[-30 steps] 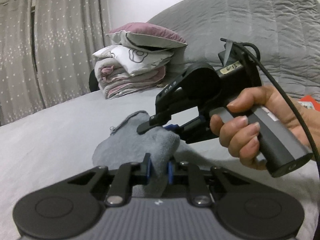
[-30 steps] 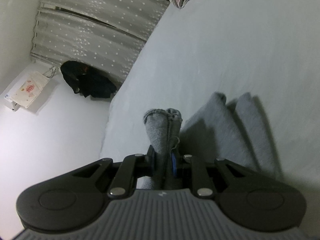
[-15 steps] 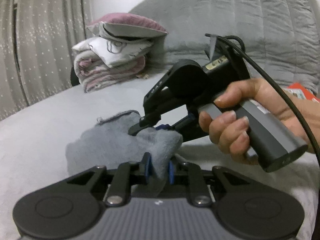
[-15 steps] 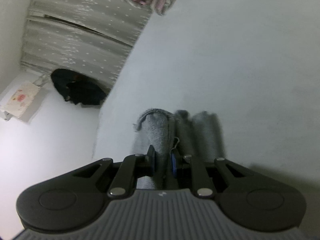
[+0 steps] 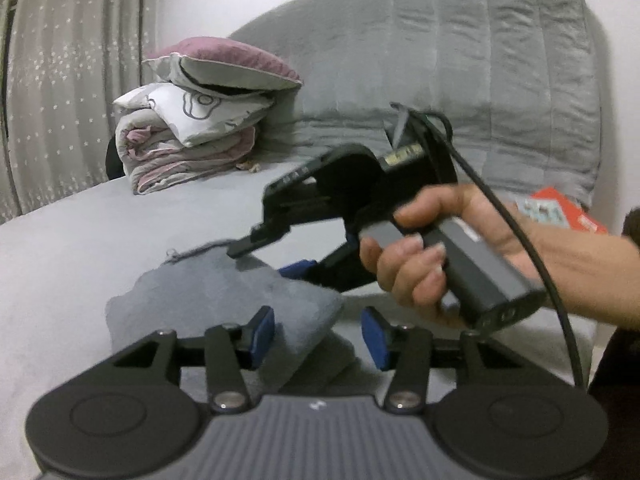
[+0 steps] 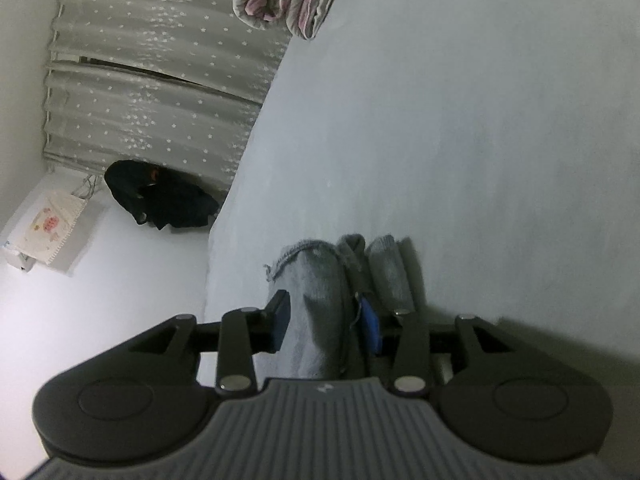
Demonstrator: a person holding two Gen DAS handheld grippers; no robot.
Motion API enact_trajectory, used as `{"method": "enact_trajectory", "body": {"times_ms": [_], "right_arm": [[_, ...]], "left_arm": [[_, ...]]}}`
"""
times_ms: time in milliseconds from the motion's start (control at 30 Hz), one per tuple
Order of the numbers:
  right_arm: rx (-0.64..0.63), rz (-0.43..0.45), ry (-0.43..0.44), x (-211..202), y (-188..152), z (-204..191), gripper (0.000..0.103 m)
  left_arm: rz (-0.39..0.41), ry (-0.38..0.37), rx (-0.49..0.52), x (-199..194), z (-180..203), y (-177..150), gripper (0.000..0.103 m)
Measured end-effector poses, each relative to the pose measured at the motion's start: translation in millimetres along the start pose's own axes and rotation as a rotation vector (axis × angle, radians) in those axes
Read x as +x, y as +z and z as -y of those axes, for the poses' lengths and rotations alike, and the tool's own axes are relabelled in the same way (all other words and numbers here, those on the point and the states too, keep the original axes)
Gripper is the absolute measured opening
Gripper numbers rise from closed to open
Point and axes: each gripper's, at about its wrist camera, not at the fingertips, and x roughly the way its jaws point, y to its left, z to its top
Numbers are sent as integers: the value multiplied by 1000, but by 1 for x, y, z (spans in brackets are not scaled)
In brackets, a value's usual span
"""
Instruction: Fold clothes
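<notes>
A small grey garment [image 5: 224, 292] lies folded in a thick bundle on the pale grey bed [image 5: 80, 240]. My left gripper [image 5: 318, 336] straddles its near corner. Its jaws are opening, and the cloth rests by the left pad with a clear gap at the right pad. In the left wrist view a hand [image 5: 420, 256] holds my right gripper [image 5: 268, 260] over the far side of the bundle. In the right wrist view the right gripper [image 6: 326, 318] is opening too. The rolled edge of the garment [image 6: 316, 280] sits loosely between its blue pads.
A stack of folded bedding and pillows [image 5: 200, 132] stands at the back of the bed, against a grey quilted headboard [image 5: 440, 60]. An orange box [image 5: 560, 208] lies to the right. Beyond the bed's edge are curtains [image 6: 152, 80], a dark heap [image 6: 156, 200] and a white bag [image 6: 48, 220].
Both grippers were pinched shut on the grey garment; now both sets of jaws have spread and the cloth sits loose between them. The bundle has settled onto the bed.
</notes>
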Motion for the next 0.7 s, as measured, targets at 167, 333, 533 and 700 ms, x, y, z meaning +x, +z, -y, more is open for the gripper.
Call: {"method": "enact_trajectory", "body": {"times_ms": [167, 333, 533, 700], "right_arm": [[-65, 59, -28, -8, -3, -9, 43], [-96, 36, -24, -3, -2, -13, 43], [-134, 8, -55, 2, -5, -17, 43], [-196, -31, -63, -11, -11, -28, 43]], "left_arm": [[29, 3, -69, -5, -19, 5, 50], [43, 31, -173, -9, -46, 8, 50], [-18, 123, -308, 5, -85, 2, 49], [-38, 175, -380, 12, -105, -4, 49]]}}
